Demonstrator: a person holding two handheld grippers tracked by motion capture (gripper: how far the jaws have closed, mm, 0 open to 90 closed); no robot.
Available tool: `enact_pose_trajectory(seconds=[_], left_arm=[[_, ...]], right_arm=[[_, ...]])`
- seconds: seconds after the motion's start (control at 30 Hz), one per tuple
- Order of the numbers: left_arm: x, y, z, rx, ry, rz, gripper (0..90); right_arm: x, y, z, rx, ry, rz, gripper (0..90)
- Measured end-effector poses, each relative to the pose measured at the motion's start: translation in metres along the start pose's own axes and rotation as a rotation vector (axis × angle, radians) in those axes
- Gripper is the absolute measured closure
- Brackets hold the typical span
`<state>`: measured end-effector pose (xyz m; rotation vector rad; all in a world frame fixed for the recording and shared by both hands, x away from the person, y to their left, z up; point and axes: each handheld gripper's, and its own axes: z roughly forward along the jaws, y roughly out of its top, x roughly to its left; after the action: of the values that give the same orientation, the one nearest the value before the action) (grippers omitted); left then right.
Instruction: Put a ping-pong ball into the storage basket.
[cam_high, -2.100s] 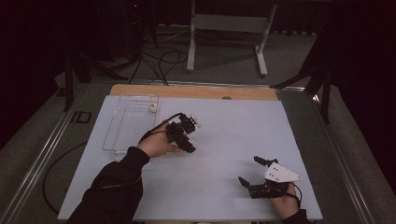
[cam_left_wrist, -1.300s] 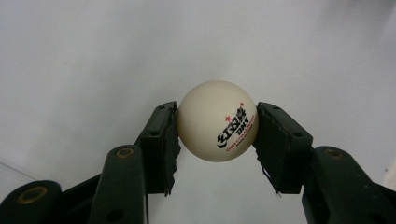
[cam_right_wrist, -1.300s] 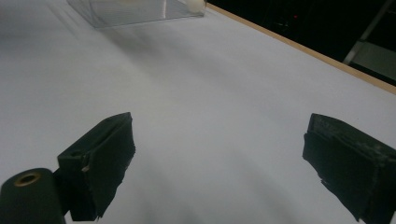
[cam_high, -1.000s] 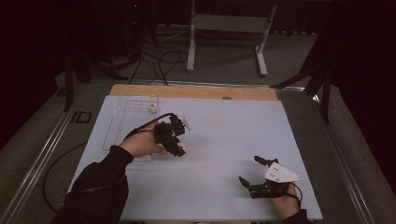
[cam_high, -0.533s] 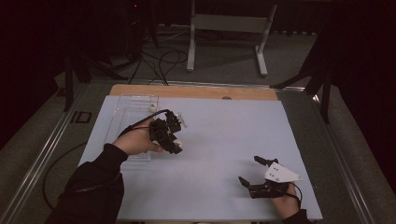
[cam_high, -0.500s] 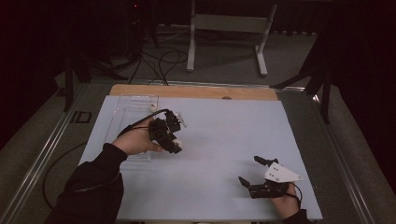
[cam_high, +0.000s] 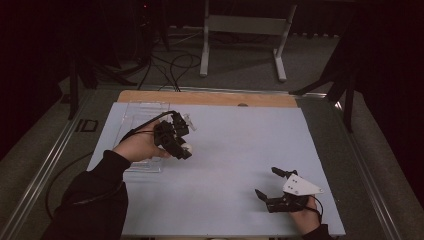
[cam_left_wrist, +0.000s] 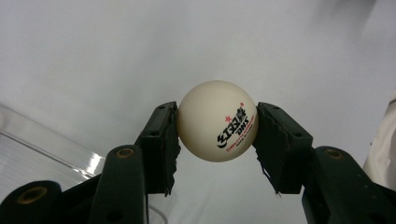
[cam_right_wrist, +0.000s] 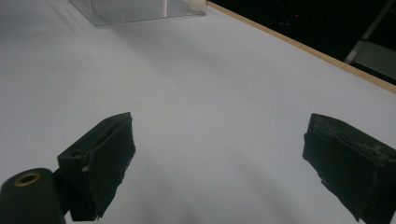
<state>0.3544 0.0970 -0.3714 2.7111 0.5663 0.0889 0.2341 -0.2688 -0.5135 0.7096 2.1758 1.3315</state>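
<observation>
A white table-tennis ball (cam_left_wrist: 217, 120) with a red star and black print sits clamped between the two black pads of my left gripper (cam_left_wrist: 217, 128). In the high view the left gripper (cam_high: 183, 148) hovers over the right edge of a clear plastic tray (cam_high: 142, 112), the ball (cam_high: 187, 147) at its tip. My right gripper (cam_high: 266, 182) rests near the table's front right, jaws wide apart with nothing between them. From the right gripper view (cam_right_wrist: 219, 163) the tray (cam_right_wrist: 126, 11) lies far off with a second white ball (cam_right_wrist: 196, 4) at its corner.
A pale blue mat (cam_high: 240, 145) covers the table, with a wooden strip (cam_high: 210, 98) along the far edge. Metal stand legs (cam_high: 242, 30) and cables (cam_high: 170, 65) lie on the floor beyond. The tray's clear rim (cam_left_wrist: 46, 154) shows below the left jaws.
My left hand has carried the ball leftward and a little upward, from mid-table to the tray's right edge. The right gripper has stayed put.
</observation>
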Motion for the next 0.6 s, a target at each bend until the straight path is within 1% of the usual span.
enact_pose_trajectory(seconds=[0.27, 0.4, 0.6], left_arm=[[0.002, 0.003, -0.010, -0.024, 0.011, -0.009, 51.8], [0.003, 0.004, -0.012, -0.017, 0.016, -0.009, 51.8], [0.007, 0.001, -0.018, -0.031, 0.026, -0.016, 51.8]], right_arm=[[0.000, 0.000, 0.000, -0.002, 0.000, 0.001, 9.0], [0.000, 0.000, 0.000, -0.002, -0.001, 0.002, 9.0], [0.000, 0.000, 0.000, -0.001, -0.001, 0.002, 9.0]])
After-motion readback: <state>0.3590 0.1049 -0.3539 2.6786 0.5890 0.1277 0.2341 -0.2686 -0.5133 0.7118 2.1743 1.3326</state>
